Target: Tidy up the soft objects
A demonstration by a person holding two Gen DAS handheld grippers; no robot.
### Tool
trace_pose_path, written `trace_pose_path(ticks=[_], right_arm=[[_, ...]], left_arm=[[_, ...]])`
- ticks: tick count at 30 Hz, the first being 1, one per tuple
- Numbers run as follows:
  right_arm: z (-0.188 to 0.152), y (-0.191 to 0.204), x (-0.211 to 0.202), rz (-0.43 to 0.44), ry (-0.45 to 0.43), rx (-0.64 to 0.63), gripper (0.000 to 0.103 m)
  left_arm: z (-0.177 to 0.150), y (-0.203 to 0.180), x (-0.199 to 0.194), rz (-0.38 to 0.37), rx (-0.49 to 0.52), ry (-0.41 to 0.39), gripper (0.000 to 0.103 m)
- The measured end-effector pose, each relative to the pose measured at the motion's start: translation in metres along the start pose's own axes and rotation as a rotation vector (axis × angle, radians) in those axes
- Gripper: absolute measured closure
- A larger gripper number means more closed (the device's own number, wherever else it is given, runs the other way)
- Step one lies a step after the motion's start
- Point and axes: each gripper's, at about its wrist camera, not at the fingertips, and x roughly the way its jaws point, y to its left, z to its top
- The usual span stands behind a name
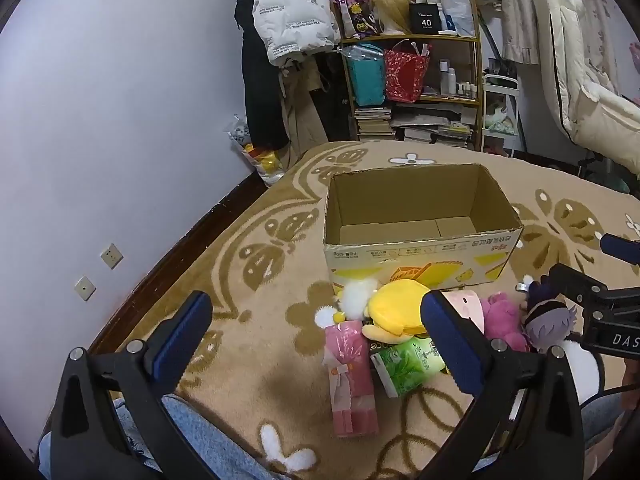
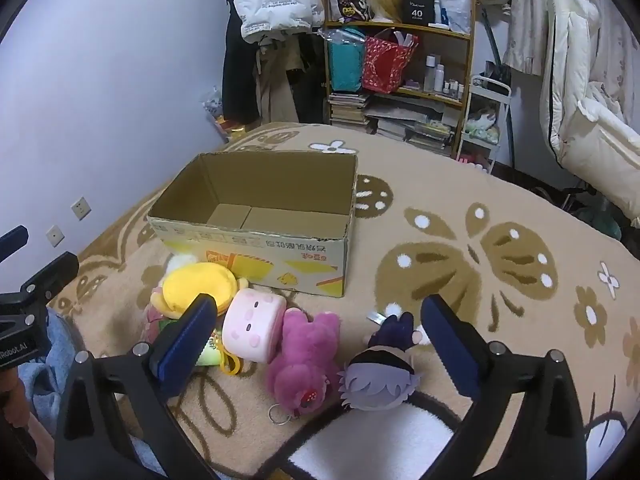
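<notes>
Both grippers, left gripper [image 1: 316, 344] and right gripper [image 2: 320, 344], spread wide, empty. Best pinch magenta plush bear [image 2: 304, 364] mid-body, then lift into open brown cardboard box [image 2: 256, 236].

Bedroom: hanging coats [image 1: 294, 12], cluttered shelf [image 2: 400, 64]

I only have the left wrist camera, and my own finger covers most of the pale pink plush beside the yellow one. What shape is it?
Observer: The pale pink plush is a rounded cube with a small face, lying between the yellow round plush and the magenta bear plush.
Operator: Anything hanging off it?
Observer: A yellow plastic clip lies at its near edge; I cannot tell whether it is attached.
Operator: And the right gripper?
Observer: The right gripper is open, and the grey-haired doll lies on the carpet between its fingers, not gripped.
</notes>
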Motion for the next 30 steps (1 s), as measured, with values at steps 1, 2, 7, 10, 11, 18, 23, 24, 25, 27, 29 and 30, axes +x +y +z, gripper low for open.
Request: trace_pose_path(ticks=[1,2,7,10,11,18,23,24,25,27,29,30], right_arm=[[-0.0021,-0.0007,-0.0026,0.005,-0.006,0.002,0.000],[-0.0016,0.0006,-0.0029,-0.002,-0.004,0.001,0.000],[-0.0012,0.0003,-0.0046,0.000,-0.004,0.004,0.000],[-0.0011,0.0002,-0.0053,-0.003,-0.006,0.003,0.000],[-0.0015,-0.0005,-0.0050,-0.002,-0.006,0.004,0.000],[-0.0021,-0.0019,-0.0069,-0.004,-0.013,0.012,0.000],[-0.0017,-0.0016,-0.0071,-0.005,-0.013,0.011,0.000],[-0.0010,-0.0016,-0.0076,-0.006,-0.013,0.012,0.000],[-0.0010,-0.0016,-0.0075,-0.006,-0.012,0.012,0.000],[-0.0013,-0.0019,-0.0082,-0.005,-0.013,0.012,0.000],[-0.0021,-0.0024,-0.0072,-0.003,-0.013,0.010,0.000],[-0.0016,-0.0022,-0.0083,-0.003,-0.014,0.010,0.000]], left_arm=[[-0.0012,-0.0017,0.0001,0.002,0.001,-0.002,0.000],[-0.0012,-0.0019,-0.0002,0.002,0.001,-0.001,0.000],[-0.0024,-0.0022,0.0005,0.003,0.005,0.005,0.000],[-0.0020,-0.0024,0.0018,0.001,0.008,0.007,0.000],[-0.0022,-0.0029,0.0018,0.001,0.010,0.007,0.000],[-0.0017,-0.0049,0.0029,-0.001,0.019,0.009,0.000],[-0.0019,-0.0070,0.0031,0.001,0.027,0.007,0.000],[-0.0019,-0.0070,0.0031,0.000,0.027,0.007,0.000],[-0.0018,-0.0071,0.0032,0.000,0.028,0.006,0.000],[-0.0019,-0.0070,0.0032,0.000,0.024,0.007,0.000],[-0.0023,-0.0072,0.0036,-0.004,0.023,0.009,0.000],[-0.0020,-0.0074,0.0040,-0.006,0.024,0.010,0.000]])
